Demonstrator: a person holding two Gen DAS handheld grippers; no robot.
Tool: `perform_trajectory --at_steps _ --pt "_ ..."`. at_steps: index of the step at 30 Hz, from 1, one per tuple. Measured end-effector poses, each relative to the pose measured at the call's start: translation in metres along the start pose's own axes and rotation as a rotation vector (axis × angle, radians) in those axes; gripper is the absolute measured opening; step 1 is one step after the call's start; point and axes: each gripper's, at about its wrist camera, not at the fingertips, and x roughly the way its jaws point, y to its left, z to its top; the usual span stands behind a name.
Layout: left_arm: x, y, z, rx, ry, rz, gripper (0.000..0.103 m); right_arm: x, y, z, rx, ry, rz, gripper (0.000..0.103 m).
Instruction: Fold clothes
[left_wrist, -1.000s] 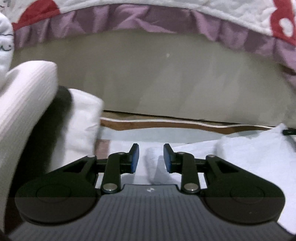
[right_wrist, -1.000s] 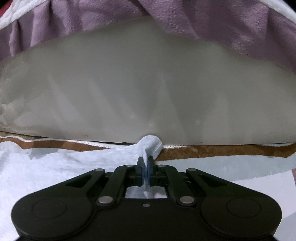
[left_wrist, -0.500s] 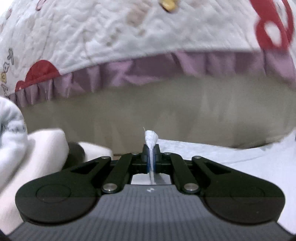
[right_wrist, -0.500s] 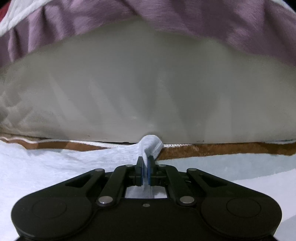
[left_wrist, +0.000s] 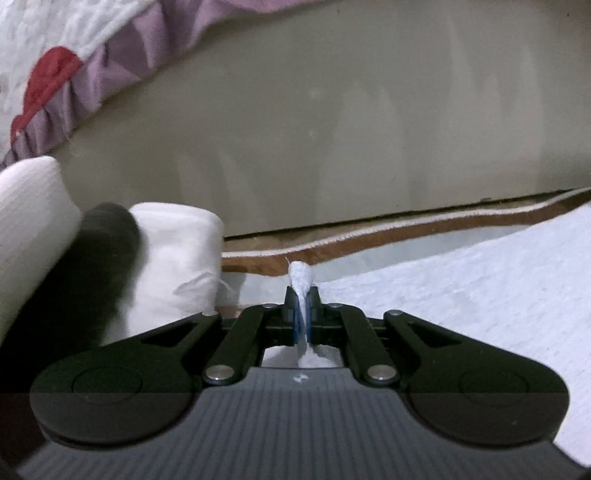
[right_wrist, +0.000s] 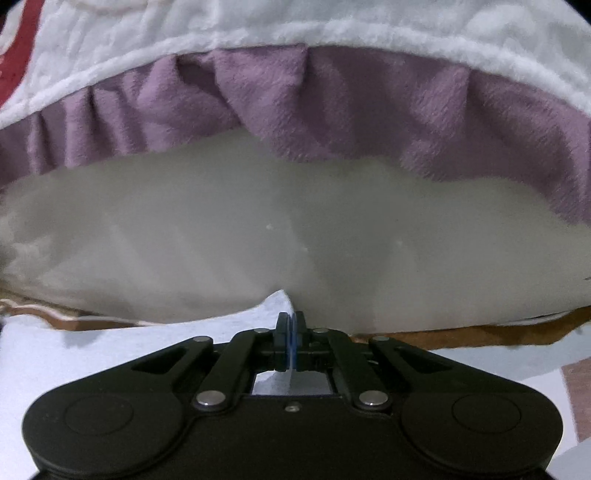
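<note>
A pale blue-white garment (left_wrist: 461, 280) lies spread on a mat. My left gripper (left_wrist: 303, 295) is shut on a pinched fold of it, a tuft sticking out past the tips. The cloth runs off to the right. My right gripper (right_wrist: 291, 325) is shut on another edge of the same garment (right_wrist: 110, 350), whose corner rises just left of the tips; the cloth spreads to the left.
A stack of folded white and dark clothes (left_wrist: 110, 266) stands close on the left. A beige bed base (left_wrist: 332, 140) with a purple frilled quilt (right_wrist: 332, 103) rises right ahead. The mat has a brown border (left_wrist: 369, 240).
My left gripper went from open to shut on the garment and has swung with it. My right gripper, still shut, has lifted so more of the quilt shows.
</note>
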Motion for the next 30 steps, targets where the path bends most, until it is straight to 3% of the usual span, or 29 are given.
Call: perform_trajectory --at_steps 3,6,7,8,11,15,17,19,23,24,25,26,27,30 --pt "0.001 0.003 0.004 -0.029 0.023 0.001 0.006 -0.007 -0.011 0.008 0.087 -0.078 -0.123 0.0" --pt "0.002 0.004 0.008 -0.027 0.045 -0.001 0.012 -0.013 -0.031 0.013 0.171 -0.013 -0.062 0.003" --pt "0.0 0.005 0.009 -0.029 0.048 -0.001 0.019 -0.019 -0.033 0.01 0.173 0.016 -0.02 0.009" --pt "-0.006 0.008 0.009 -0.035 0.045 -0.007 0.023 -0.025 -0.035 0.007 0.175 0.045 0.023 0.009" --pt "-0.03 0.017 0.008 -0.059 0.034 -0.042 0.024 -0.043 -0.032 -0.014 0.166 0.166 0.136 0.012" --pt "-0.046 0.023 0.005 -0.149 0.075 -0.12 0.035 -0.065 -0.013 -0.051 0.113 0.335 0.208 0.048" --pt "-0.052 0.019 0.003 -0.178 0.088 -0.153 0.047 -0.077 -0.004 -0.067 0.077 0.381 0.247 0.053" --pt "-0.055 0.007 0.003 -0.155 0.103 -0.165 0.048 -0.086 0.008 -0.08 0.032 0.404 0.246 0.061" --pt "-0.083 -0.01 -0.004 -0.12 0.145 -0.172 0.048 -0.087 0.026 -0.098 0.006 0.397 0.157 0.061" --pt "-0.095 -0.009 -0.008 -0.125 0.159 -0.175 0.048 -0.091 0.028 -0.101 0.003 0.378 0.138 0.056" --pt "-0.108 -0.007 -0.014 -0.136 0.173 -0.181 0.05 -0.096 0.03 -0.104 -0.012 0.36 0.121 0.036" --pt "-0.12 -0.003 -0.021 -0.144 0.185 -0.185 0.053 -0.098 0.038 -0.109 -0.066 0.343 0.088 0.025" --pt "-0.132 0.002 -0.03 -0.152 0.198 -0.188 0.056 -0.101 0.043 -0.11 -0.111 0.311 0.056 0.004" --pt "-0.168 0.019 -0.06 -0.142 0.211 -0.191 0.062 -0.112 0.056 -0.111 -0.221 0.218 -0.038 0.003"
